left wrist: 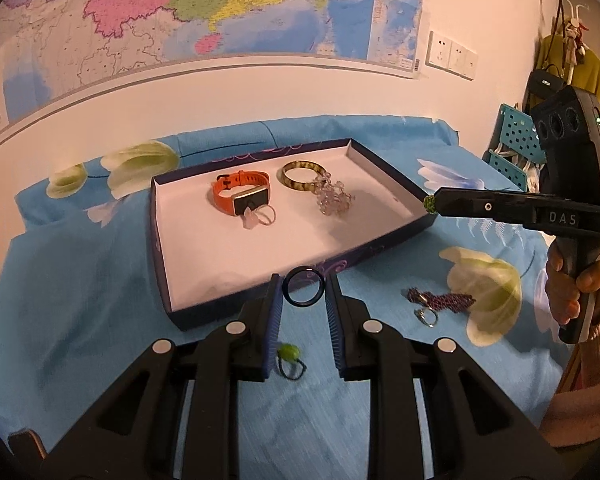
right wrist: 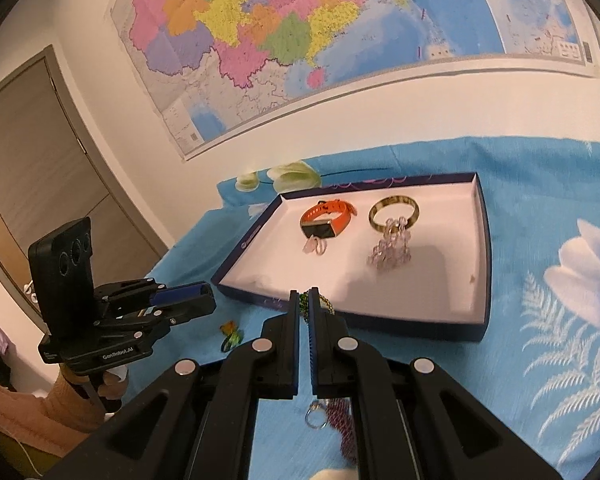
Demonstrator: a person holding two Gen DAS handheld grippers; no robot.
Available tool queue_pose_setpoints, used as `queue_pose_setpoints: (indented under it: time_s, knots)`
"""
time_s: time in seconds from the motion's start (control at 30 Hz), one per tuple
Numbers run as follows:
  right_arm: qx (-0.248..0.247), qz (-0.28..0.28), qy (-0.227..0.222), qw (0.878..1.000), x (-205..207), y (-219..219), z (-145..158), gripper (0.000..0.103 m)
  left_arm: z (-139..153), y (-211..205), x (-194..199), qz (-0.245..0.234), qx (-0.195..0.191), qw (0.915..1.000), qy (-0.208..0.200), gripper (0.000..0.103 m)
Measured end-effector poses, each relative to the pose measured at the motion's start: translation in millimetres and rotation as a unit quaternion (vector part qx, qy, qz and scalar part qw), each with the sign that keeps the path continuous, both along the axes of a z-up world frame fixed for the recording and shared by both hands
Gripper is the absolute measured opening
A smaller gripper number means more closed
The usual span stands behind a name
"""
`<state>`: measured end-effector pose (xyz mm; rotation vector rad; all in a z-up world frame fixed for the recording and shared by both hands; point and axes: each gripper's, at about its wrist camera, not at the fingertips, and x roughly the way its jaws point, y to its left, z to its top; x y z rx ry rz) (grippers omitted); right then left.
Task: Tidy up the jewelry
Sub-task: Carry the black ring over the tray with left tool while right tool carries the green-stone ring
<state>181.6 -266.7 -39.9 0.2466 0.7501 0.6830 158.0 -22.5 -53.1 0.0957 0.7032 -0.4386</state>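
A blue floral cloth (left wrist: 100, 280) carries the tray (left wrist: 162, 240). The left view shows the left tongs (left wrist: 303, 292) grasping a dark ring (left wrist: 303, 289) at lower center; the right view shows the right tongs (right wrist: 305, 304) clenched on a green beaded piece (right wrist: 303, 301).

Both handheld grippers are black plastic with round silver screws along their linkages and blue ribbed pads (left wrist: 275, 312) on the fingers. The right gripper (left wrist: 431, 204) carries white "DAS" lettering; the left gripper (right wrist: 204, 294) reads "GenRobot.AI". Each sleeve (right wrist: 40, 412) is tan knit.
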Motion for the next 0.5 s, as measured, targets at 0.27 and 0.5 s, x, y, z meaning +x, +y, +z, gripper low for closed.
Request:
queue_pose_setpoints:
  time_s: [0.27, 0.5]
  knots:
    - [-0.017, -0.006, -0.010, 1.000, 21.0, 5.8, 4.9, 0.003, 2.0, 0.7, 20.3, 0.010, 0.005, 0.9999, -0.001, 0.022]
    - [-0.027, -0.009, -0.002, 1.000, 39.2, 8.7, -0.7, 0.003, 1.2, 0.2, 34.5, 0.015, 0.005, 0.9999, 0.002, 0.022]
